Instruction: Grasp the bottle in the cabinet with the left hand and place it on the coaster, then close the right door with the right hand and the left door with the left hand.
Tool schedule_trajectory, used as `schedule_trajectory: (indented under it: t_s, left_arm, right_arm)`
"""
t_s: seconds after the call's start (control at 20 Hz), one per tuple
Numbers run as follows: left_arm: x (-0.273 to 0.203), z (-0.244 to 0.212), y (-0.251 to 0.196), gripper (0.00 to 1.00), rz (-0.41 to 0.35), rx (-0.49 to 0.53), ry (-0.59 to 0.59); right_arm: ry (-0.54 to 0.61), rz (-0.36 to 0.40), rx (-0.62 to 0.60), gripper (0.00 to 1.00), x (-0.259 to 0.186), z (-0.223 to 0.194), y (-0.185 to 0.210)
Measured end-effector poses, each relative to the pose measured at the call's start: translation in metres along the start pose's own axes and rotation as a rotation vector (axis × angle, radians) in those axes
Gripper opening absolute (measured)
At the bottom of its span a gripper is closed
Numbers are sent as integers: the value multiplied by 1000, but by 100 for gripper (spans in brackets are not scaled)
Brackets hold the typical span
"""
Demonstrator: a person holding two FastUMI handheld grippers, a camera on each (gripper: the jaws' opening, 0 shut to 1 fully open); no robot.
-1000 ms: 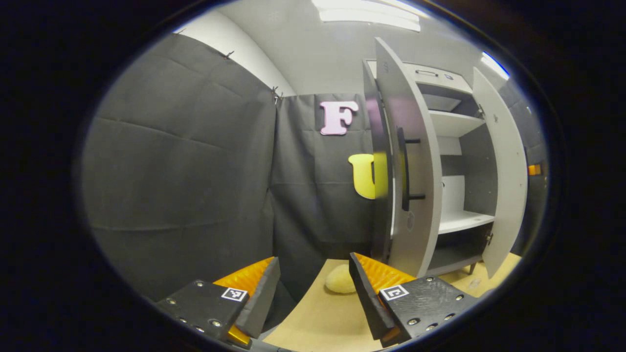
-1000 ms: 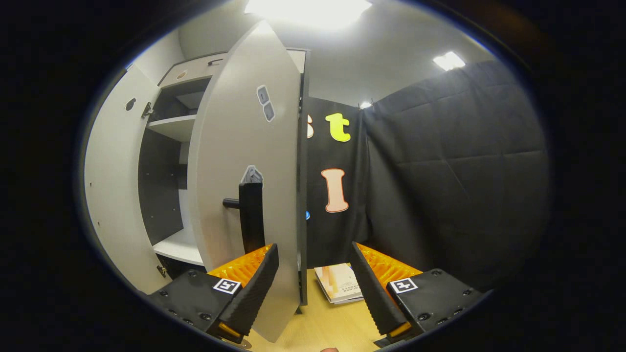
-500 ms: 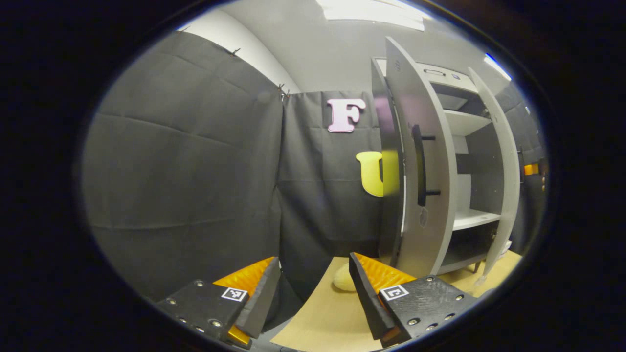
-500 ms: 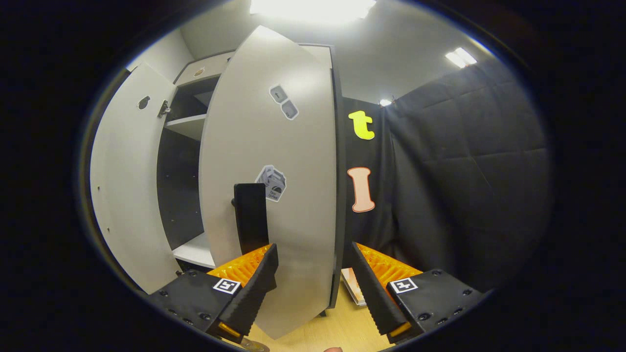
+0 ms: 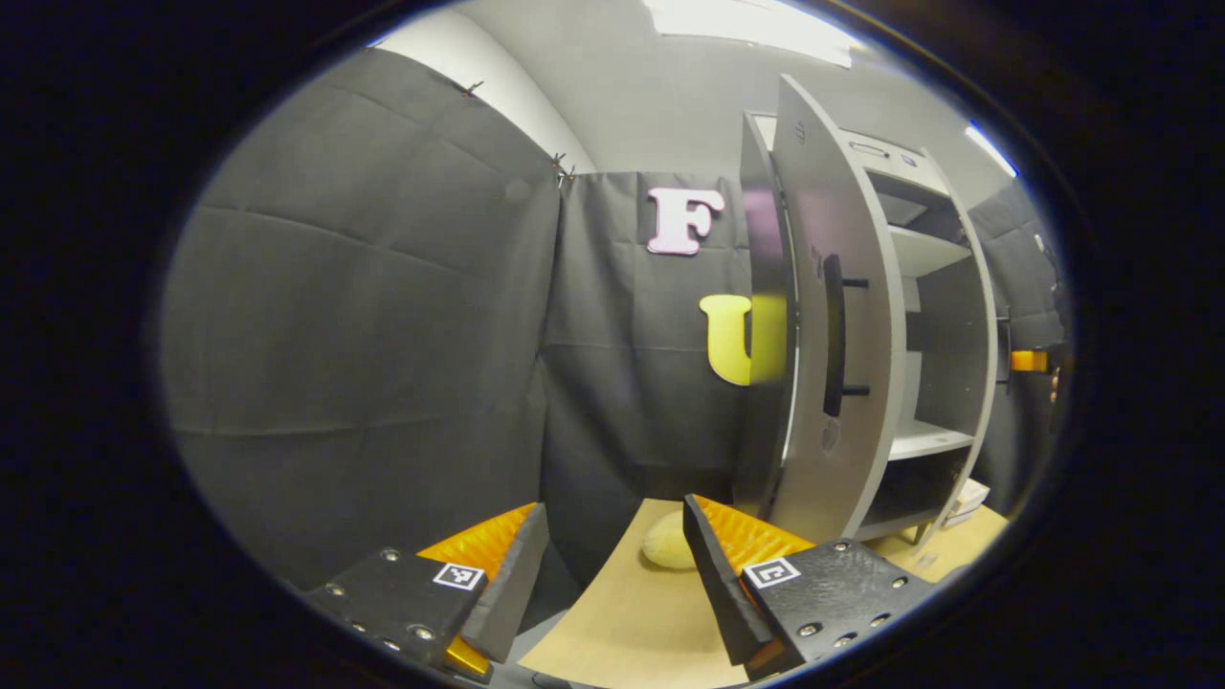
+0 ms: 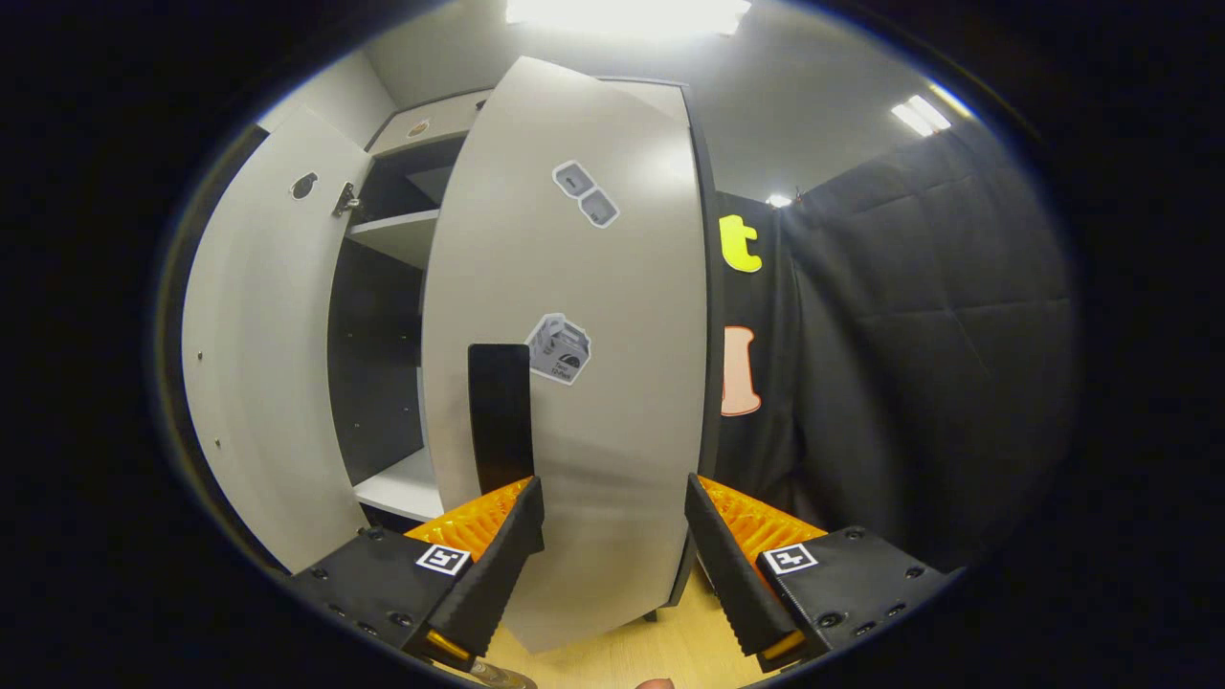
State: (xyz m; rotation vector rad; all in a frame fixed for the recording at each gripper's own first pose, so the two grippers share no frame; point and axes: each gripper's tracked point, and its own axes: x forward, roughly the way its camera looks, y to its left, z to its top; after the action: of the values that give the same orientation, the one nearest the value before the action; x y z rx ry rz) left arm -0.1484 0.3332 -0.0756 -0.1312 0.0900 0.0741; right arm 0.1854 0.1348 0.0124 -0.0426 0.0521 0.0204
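The grey cabinet (image 6: 383,287) stands on the table with dark inner walls and white shelves (image 6: 397,483). Its right door (image 6: 612,383) is swung most of the way round, with stickers on its face and a black handle (image 6: 500,416). My right gripper (image 6: 612,565) is open just in front of this door's lower part, beside the handle. The left door (image 5: 833,316) stands wide open, its black handle (image 5: 835,335) facing me. My left gripper (image 5: 612,574) is open and holds nothing, low over the table's left end and apart from that door.
A pale rounded object (image 5: 667,550) lies on the wooden table (image 5: 622,632) near the left door's foot. Some books (image 5: 967,498) lie past the cabinet. Black cloth walls close in on both sides. The left door's inner face (image 6: 258,364) stands at the left.
The right door has swung further towards the cabinet, with my right gripper following close behind it. The left gripper's view has turned slightly; the left door has stayed open.
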Motion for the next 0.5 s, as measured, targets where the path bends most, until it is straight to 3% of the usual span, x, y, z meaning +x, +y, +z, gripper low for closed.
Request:
schedule_trajectory:
  t_s: [0.5]
  left_arm:
    - [55, 71, -37, 82, -98, 44, 6]
  right_arm:
    - [55, -42, -20, 95, -43, -42, -39]
